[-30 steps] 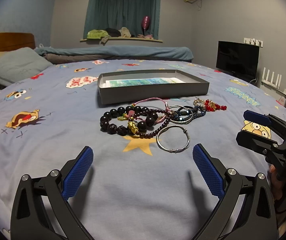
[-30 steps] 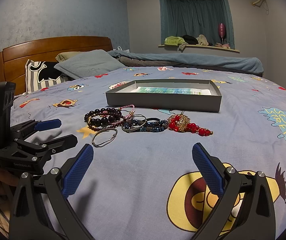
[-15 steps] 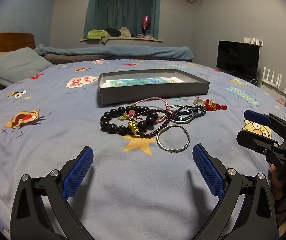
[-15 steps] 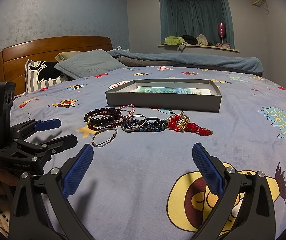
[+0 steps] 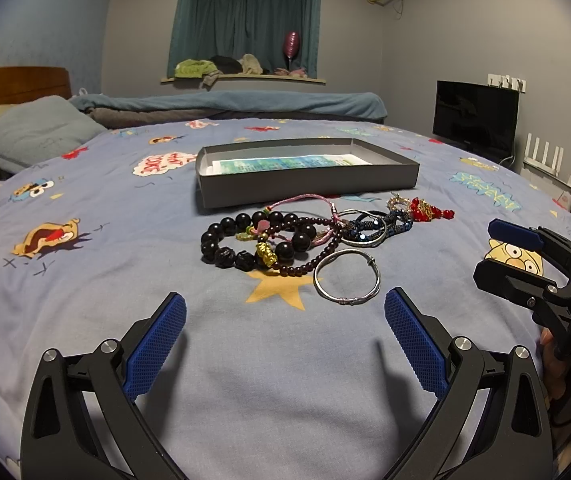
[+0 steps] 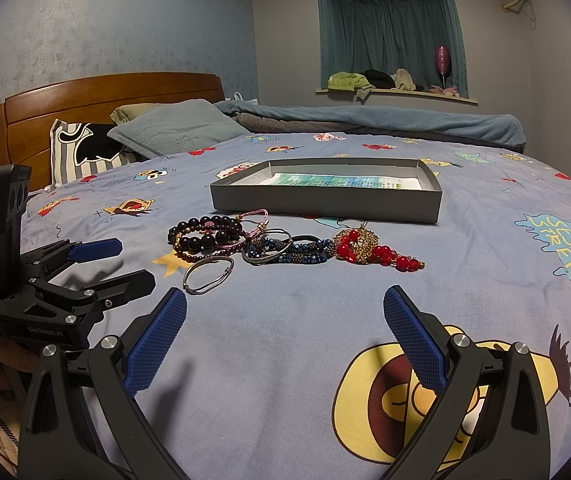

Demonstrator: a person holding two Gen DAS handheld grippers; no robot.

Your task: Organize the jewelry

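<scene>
Evidently nothing is lifted yet: the left gripper (image 5: 285, 328) and the right gripper (image 6: 285, 328) both hover with jaws spread wide and empty over the bedspread (image 5: 105, 272). The jewelry lies heaped just in front of the grey tray (image 5: 305, 184), its long axis running across the view, parallel to the tray's near wall. The silver bangle (image 5: 346, 277) lies flat and nearest, just beside the black bead bracelet (image 5: 245, 240). Best to start there, pinching its rim low so the tangled strands are not dragged along.
</scene>
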